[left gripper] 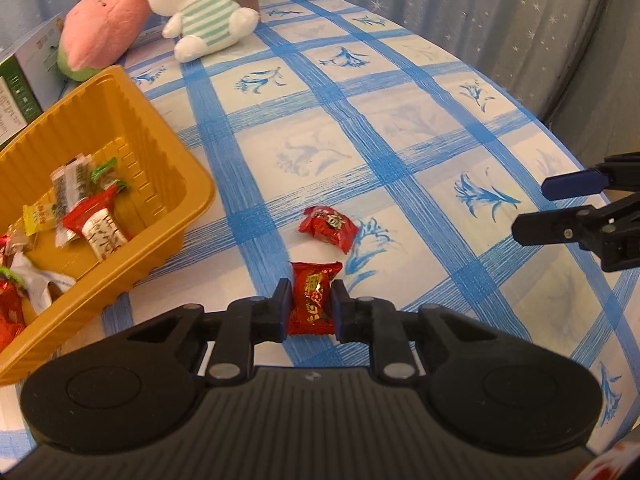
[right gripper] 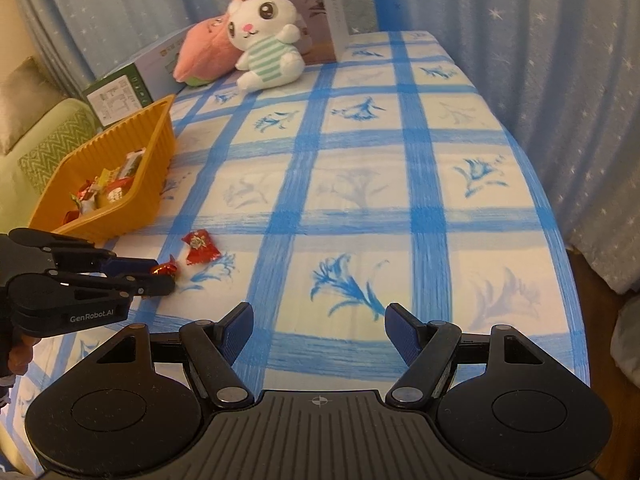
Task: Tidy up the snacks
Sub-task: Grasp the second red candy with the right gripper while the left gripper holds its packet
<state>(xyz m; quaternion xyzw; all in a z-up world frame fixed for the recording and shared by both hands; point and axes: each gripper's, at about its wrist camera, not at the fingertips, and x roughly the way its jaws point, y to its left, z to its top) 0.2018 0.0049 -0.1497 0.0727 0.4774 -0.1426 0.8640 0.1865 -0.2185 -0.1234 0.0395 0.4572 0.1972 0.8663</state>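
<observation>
A green box (left gripper: 18,80) is seen at the far left of the worktop (left gripper: 400,120), with a yellow tray (left gripper: 152,152) just in front of it. Several wrapped snacks (left gripper: 92,216) are held in the tray, red, yellow, green and white ones heaped together. Behind the tray, a pink plush (left gripper: 104,28) is laid against the box, and a white bunny (left gripper: 204,8) in a striped shirt is propped beside it, in front of a second upright box (right gripper: 320,12). The worktop is covered by a cloth with blue checks and blue flowers.

Right of the tray, the left gripper (left gripper: 309,306) is pointed down at the cloth, and its fingers (left gripper: 282,308) are clenched on a red candy (left gripper: 313,300), which is pressed from both sides and rests on or just above the cloth. A second red candy (left gripper: 329,226) is left lying free on the cloth just beyond the held one, apart from the tray.

Further right, the right gripper (right gripper: 320,334) is held over a bare part of the cloth, well apart from both candies. Its fingers (right gripper: 402,332) are spread wide and nothing is held between them. A curtain (right gripper: 560,80) with small white stars is hung behind and to the right of the worktop.
</observation>
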